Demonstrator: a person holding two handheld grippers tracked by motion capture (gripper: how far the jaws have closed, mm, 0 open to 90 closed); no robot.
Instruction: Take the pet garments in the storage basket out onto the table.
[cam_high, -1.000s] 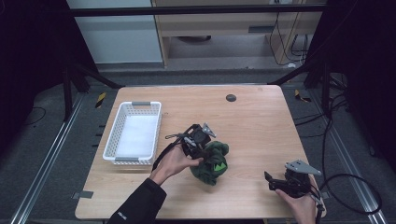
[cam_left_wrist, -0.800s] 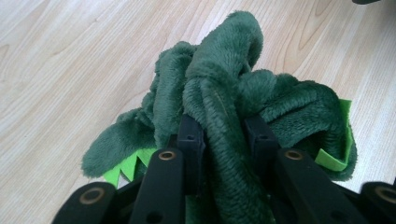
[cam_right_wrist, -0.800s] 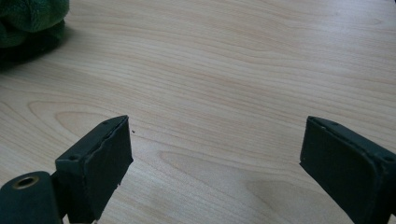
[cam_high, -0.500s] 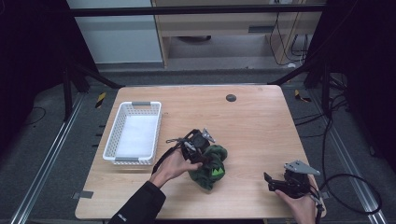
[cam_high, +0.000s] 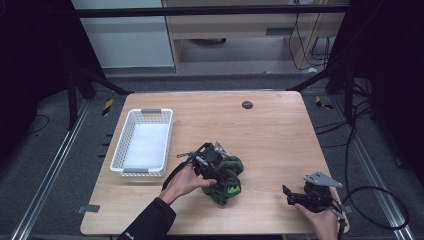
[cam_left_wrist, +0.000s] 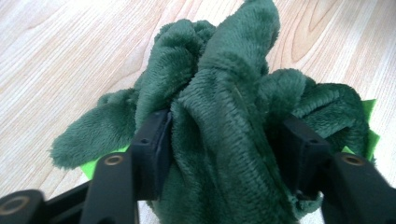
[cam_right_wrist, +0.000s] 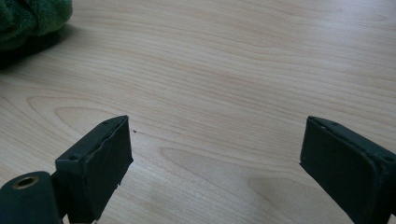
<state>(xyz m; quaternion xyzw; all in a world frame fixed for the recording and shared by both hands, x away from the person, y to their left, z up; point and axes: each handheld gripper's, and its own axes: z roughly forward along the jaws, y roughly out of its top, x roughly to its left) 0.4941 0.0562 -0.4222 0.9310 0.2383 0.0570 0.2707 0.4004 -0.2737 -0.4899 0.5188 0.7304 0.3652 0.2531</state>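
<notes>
While seen from above: everything sits on or over one pale surface.
Worktop (cam_high: 280, 135): light wood with long wavy grain, a rounded rectangle with a small dark round disc (cam_high: 247, 104) near its far edge.
Basket (cam_high: 167, 135): white plastic, rectangular, with slotted walls and a flat bare floor; it stands at the worktop's left side, well apart from the toy.
Plush toy (cam_high: 227, 176): dark green, deep soft pile, bunched into thick folds, with bright green felt points at its edge; it lies near the middle of the worktop, towards the near edge.
Left hand-held gripper (cam_high: 212, 162): black and blocky; its jaws have just been opening, and a fold of the plush toy (cam_left_wrist: 219, 140) bulges between them, the pile brushing both pads.
Right hand-held gripper (cam_high: 295, 196): black, topped by a grey three-cornered plate, jaws spread wide over bare wood near the right front corner.
</notes>
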